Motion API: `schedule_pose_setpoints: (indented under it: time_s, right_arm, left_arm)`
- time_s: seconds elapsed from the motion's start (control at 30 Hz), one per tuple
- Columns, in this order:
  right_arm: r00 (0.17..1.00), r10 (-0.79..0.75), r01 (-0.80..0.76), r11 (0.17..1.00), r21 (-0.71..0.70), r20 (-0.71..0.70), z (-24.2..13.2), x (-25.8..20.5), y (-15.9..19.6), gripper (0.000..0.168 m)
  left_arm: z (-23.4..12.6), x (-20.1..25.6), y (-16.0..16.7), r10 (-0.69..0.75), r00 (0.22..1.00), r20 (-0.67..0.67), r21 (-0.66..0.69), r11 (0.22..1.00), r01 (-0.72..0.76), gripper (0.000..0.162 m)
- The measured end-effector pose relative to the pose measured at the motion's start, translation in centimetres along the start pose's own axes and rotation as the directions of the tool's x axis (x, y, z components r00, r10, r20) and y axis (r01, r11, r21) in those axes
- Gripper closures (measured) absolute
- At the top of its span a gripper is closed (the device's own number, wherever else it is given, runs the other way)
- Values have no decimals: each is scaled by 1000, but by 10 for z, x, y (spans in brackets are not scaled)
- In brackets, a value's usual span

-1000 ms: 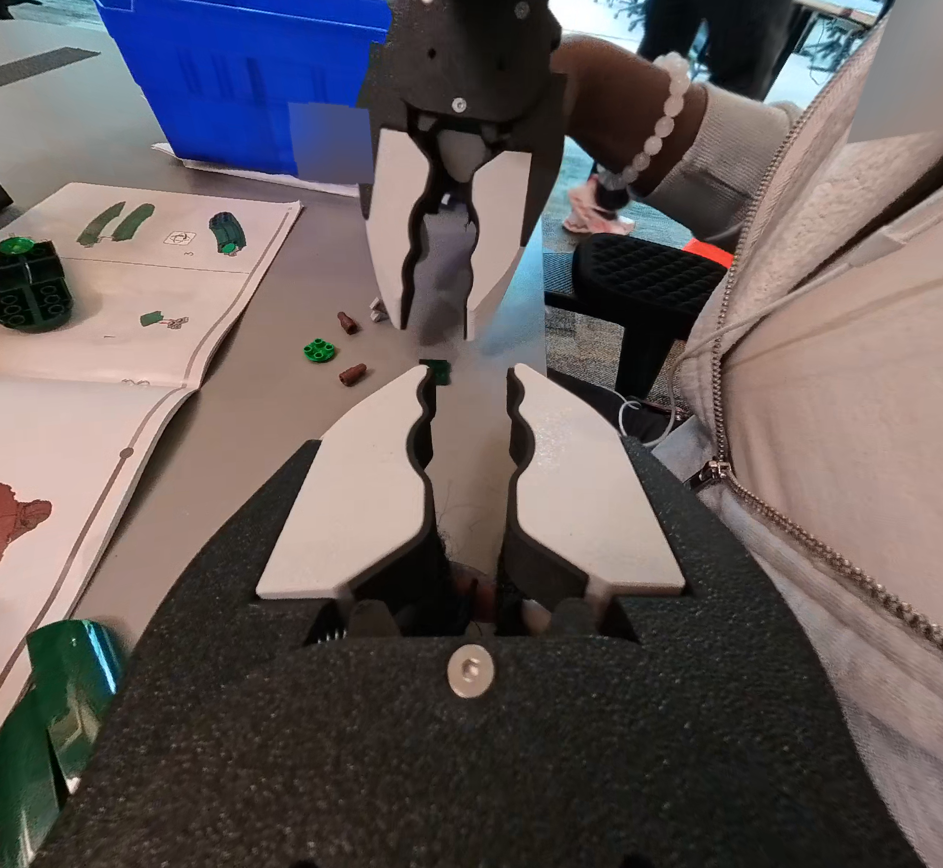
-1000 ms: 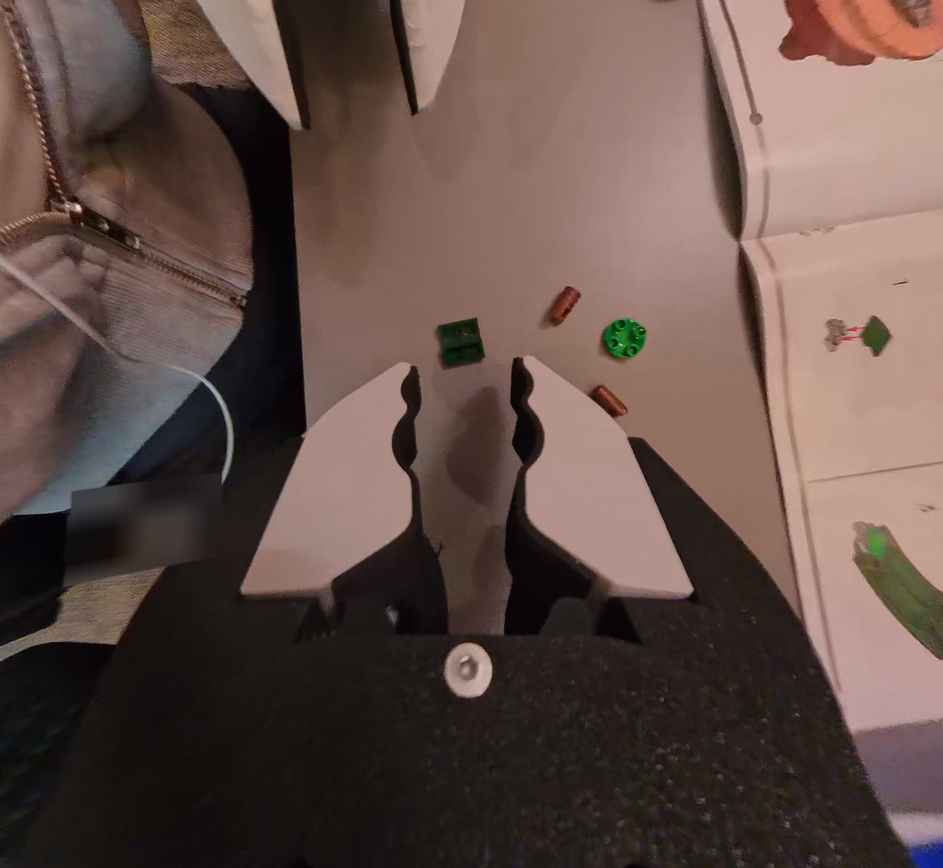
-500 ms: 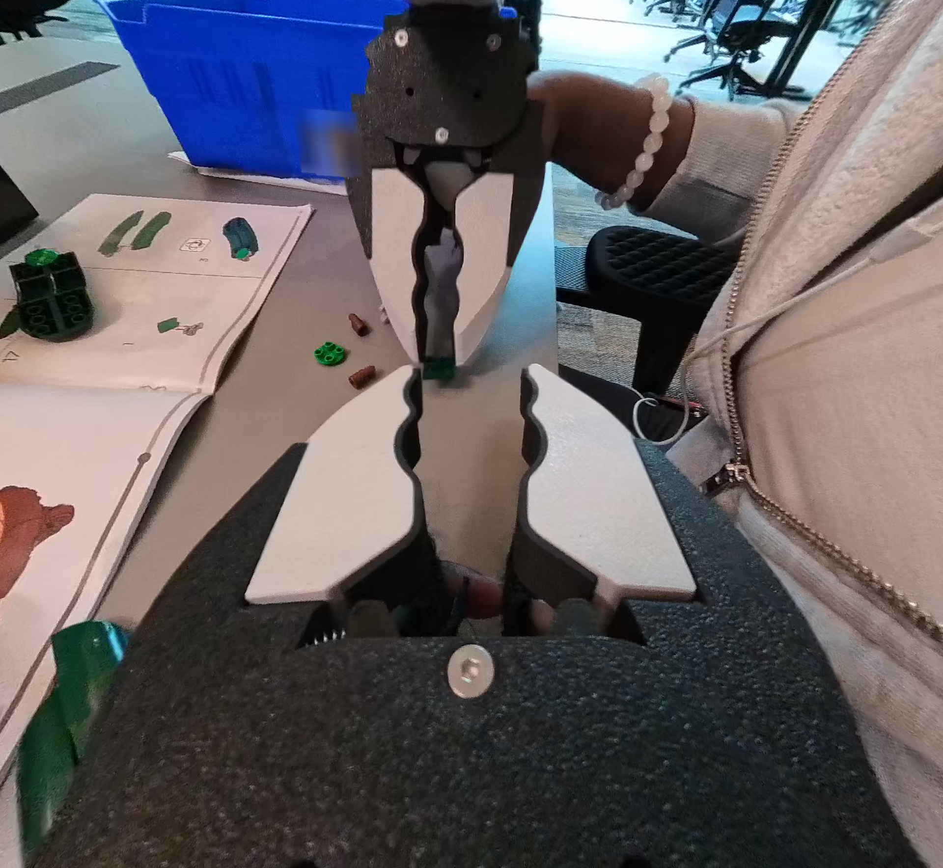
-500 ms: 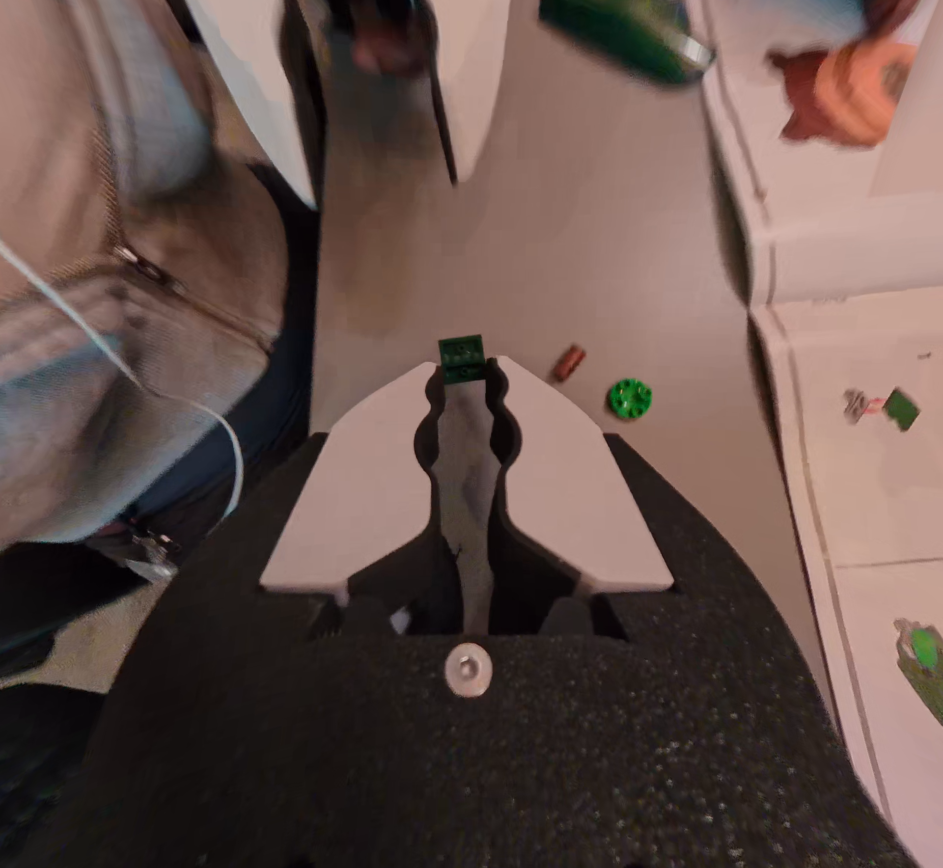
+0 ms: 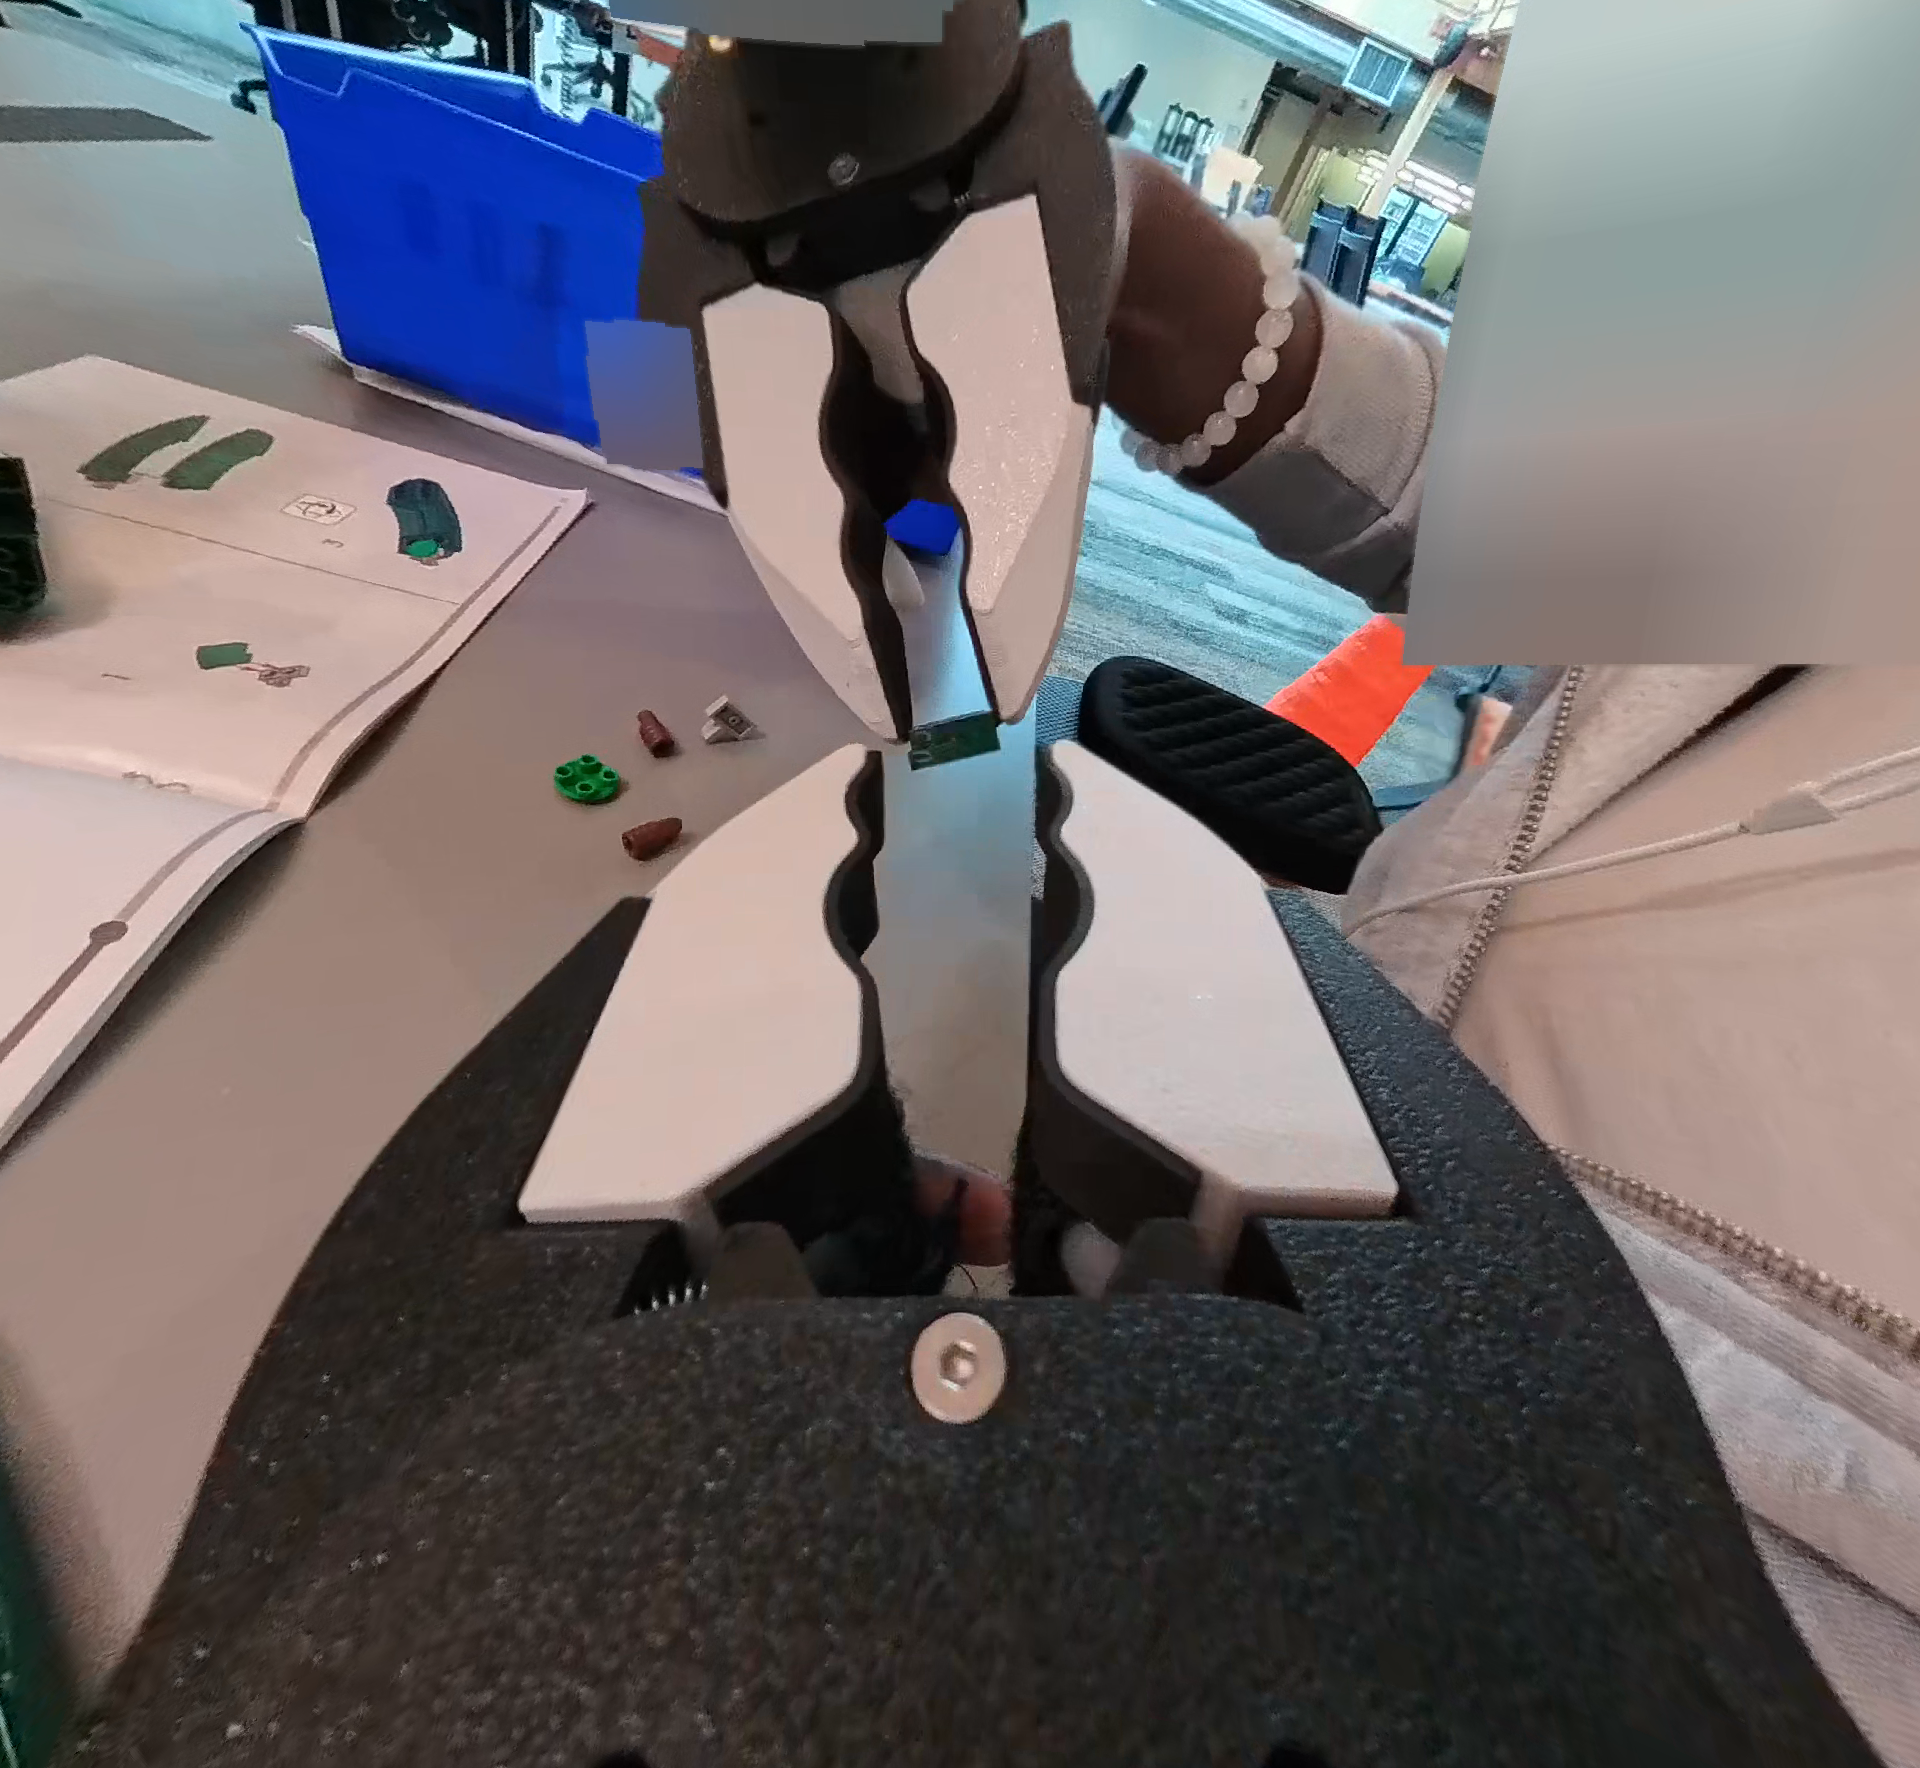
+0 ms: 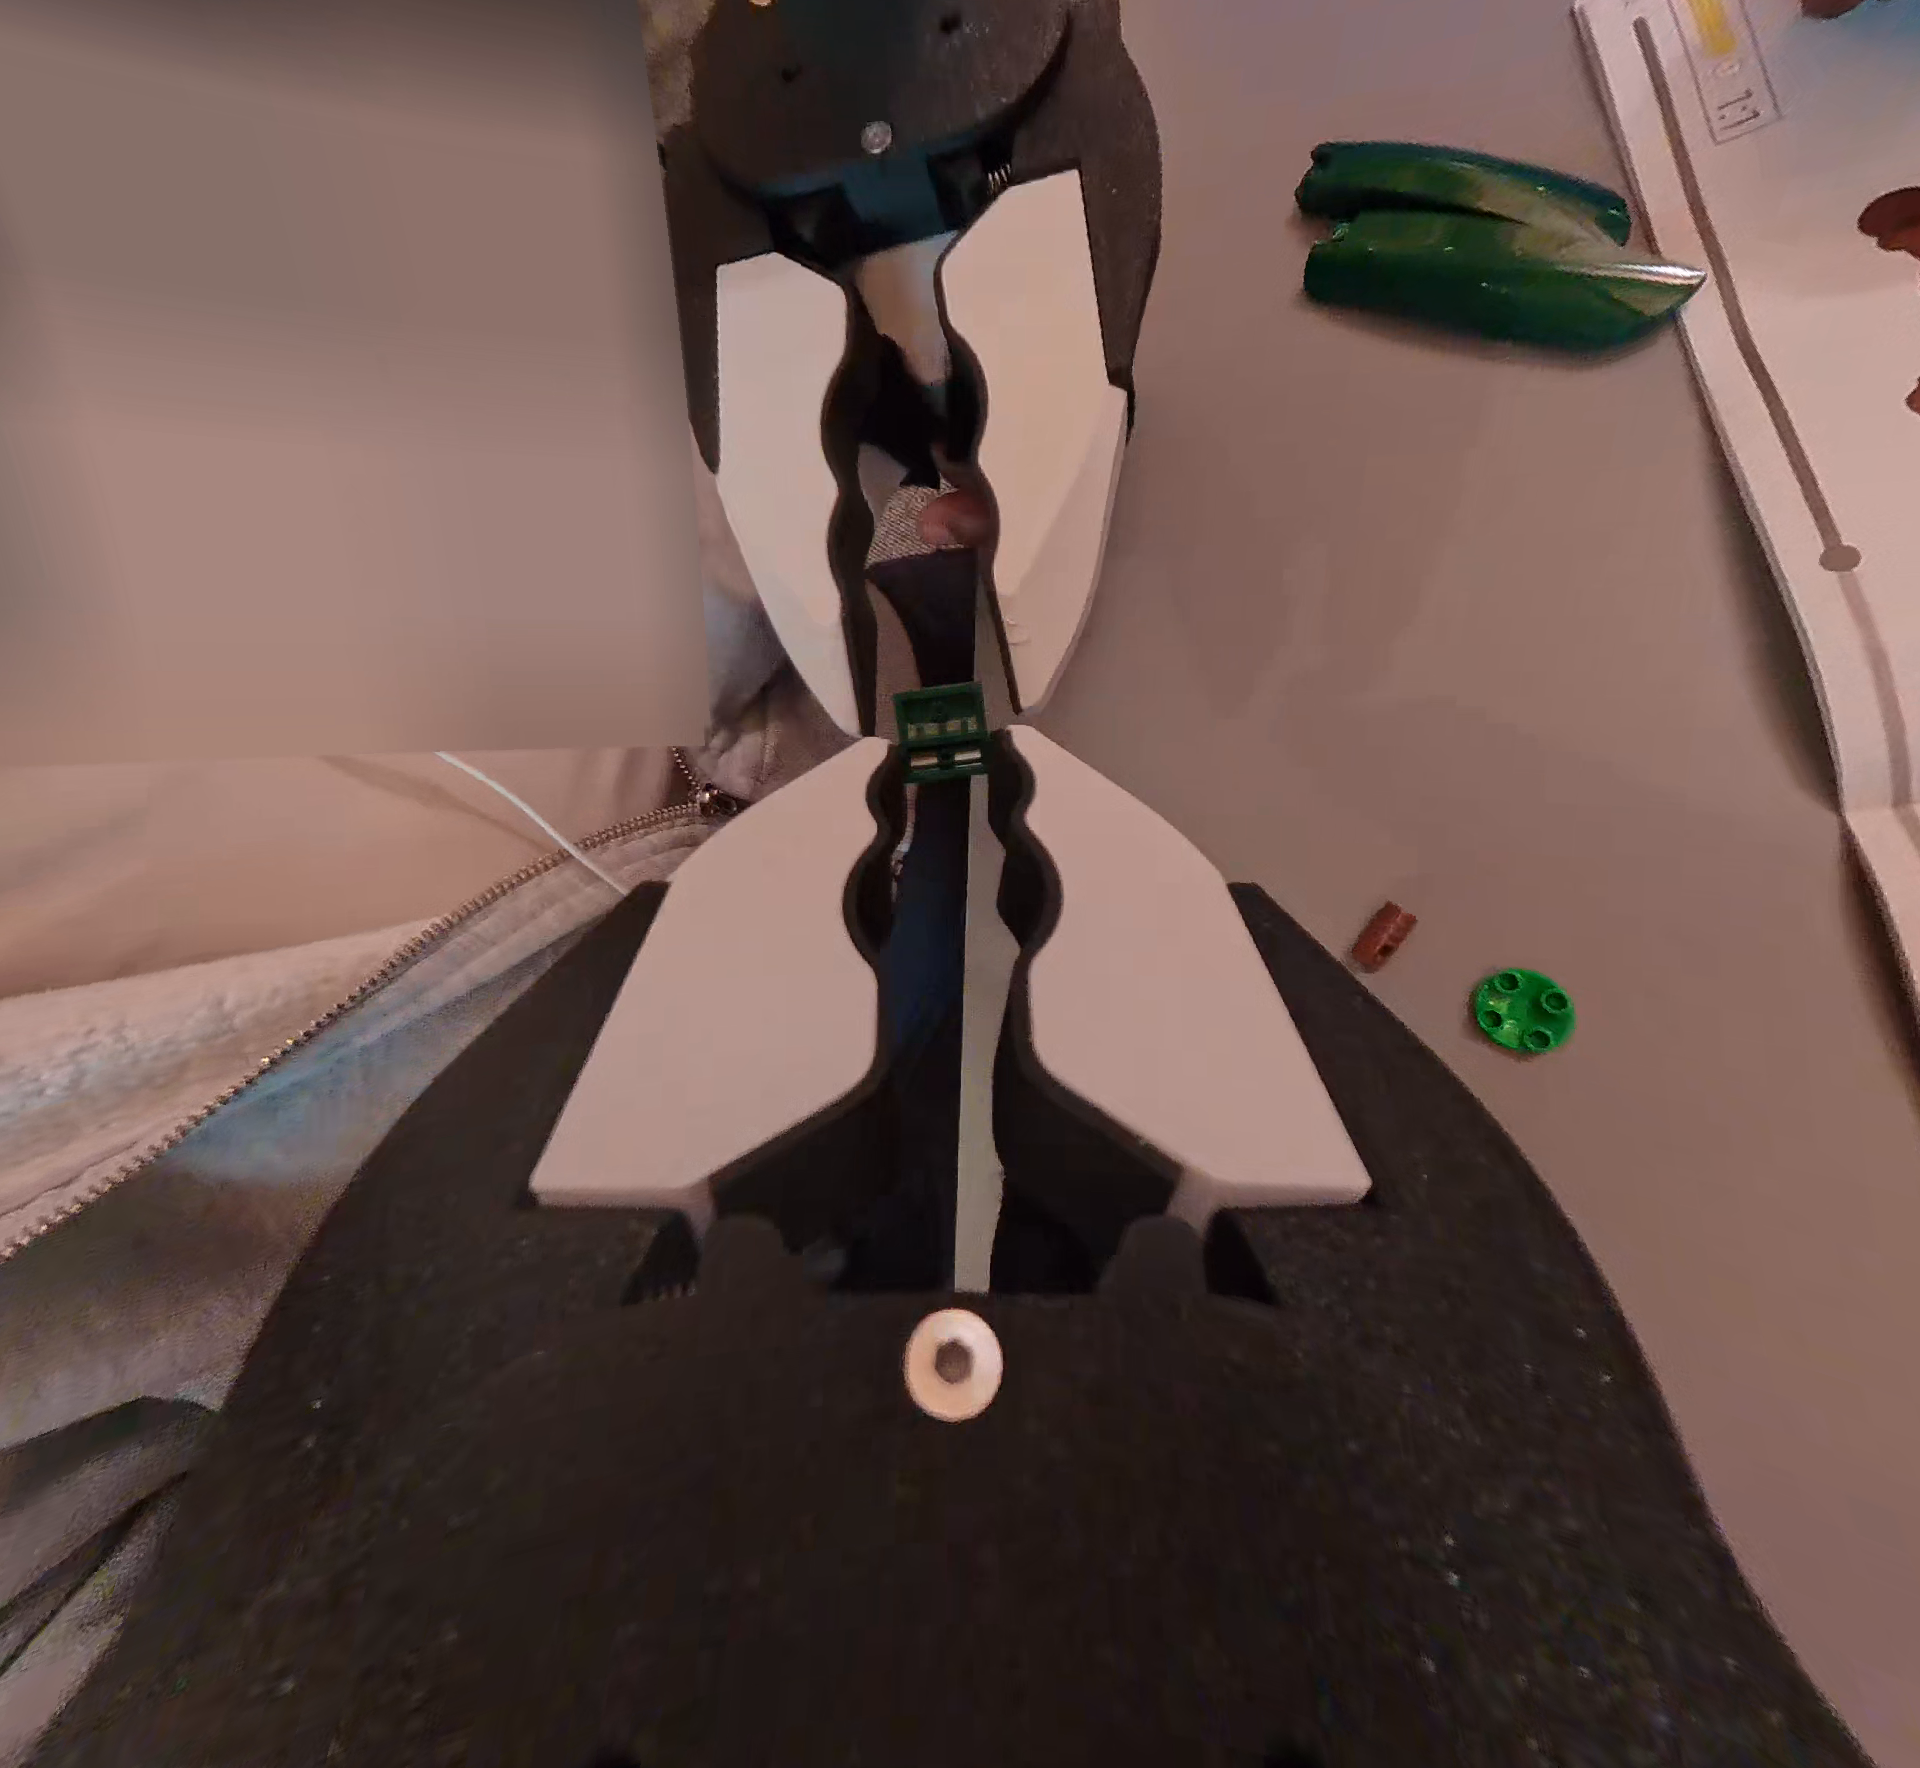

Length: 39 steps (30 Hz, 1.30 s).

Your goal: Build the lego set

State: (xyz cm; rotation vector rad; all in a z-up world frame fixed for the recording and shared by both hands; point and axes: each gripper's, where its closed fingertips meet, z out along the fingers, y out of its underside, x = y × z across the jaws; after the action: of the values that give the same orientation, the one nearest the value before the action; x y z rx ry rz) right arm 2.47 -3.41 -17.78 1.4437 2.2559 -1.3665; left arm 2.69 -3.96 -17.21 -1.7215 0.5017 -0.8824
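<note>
My right gripper (image 6: pixel 942 750) is shut on a small dark green lego piece (image 6: pixel 940 729), pinched at its fingertips and held above the grey table (image 6: pixel 1351 679). In the left wrist view the right gripper (image 5: pixel 943 729) points down at me with the piece (image 5: pixel 954 744) at its tip. My left gripper (image 5: pixel 956 762) is open and empty, its fingertips facing the right gripper's tips. The piece sits right at the mouth of the open left jaws. The left gripper (image 6: pixel 940 716) also shows in the right wrist view.
On the table lie a bright green round plate (image 5: pixel 587 776), two brown pieces (image 5: pixel 652 835), a small grey piece (image 5: pixel 730 719), an open instruction booklet (image 5: pixel 208 638) and dark green curved pieces (image 6: pixel 1475 264). A blue bin (image 5: pixel 457 232) stands behind. The table edge, a chair armrest (image 5: pixel 1226 773) and the person's jacket are to the right. Only a small space, under 4 cm, lies between the two pairs of fingers. The bright green round plate (image 5: pixel 587 776) sits 11 cm or so from the ends of my right fingers. My right wrist view (image 6: pixel 1502 1003) looks at it from another angle.
My right gripper came down over the dark green piece on the table, shut on it, and lifted it up to the left gripper's tips. The left gripper stayed open.
</note>
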Motion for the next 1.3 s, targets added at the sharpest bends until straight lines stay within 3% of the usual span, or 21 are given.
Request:
schedule_pose_setpoints:
  time_s: [0.4,0.5,0.8,0.87,0.97,1.07,1.17,1.3]
  right_arm:
    - [987,-114,100,987,-124,-113,1,-2,3,153]
    - [983,-128,108,983,-151,-128,2,-1,4,154]
    - [975,-141,129,988,-79,-170,0,2,-5,152]
    - [965,-162,156,987,-42,-206,-5,2,-5,144]
    - [908,-189,210,977,17,-375,-24,10,1,130]
    - [757,-179,280,958,64,-628,-49,29,13,113]
    - [608,-134,294,954,64,-782,-61,46,38,131]
    - [638,24,55,996,76,-770,-48,65,81,140]
  left_arm:
    - [6,5,3,7,1000,-19,-10,1000,-7,146]
    - [7,4,3,-10,1000,-22,-9,1000,10,140]
    - [4,-3,-1,62,997,37,23,998,-63,147]
    - [2,-5,-3,94,994,63,28,995,-96,147]
    - [-5,-15,-5,152,977,147,11,988,-155,147]
    - [-13,-23,-9,146,971,190,38,987,-156,147]
    - [-15,-28,-8,127,972,200,46,989,-138,147]
    - [-13,-28,-7,128,973,191,34,990,-137,147]
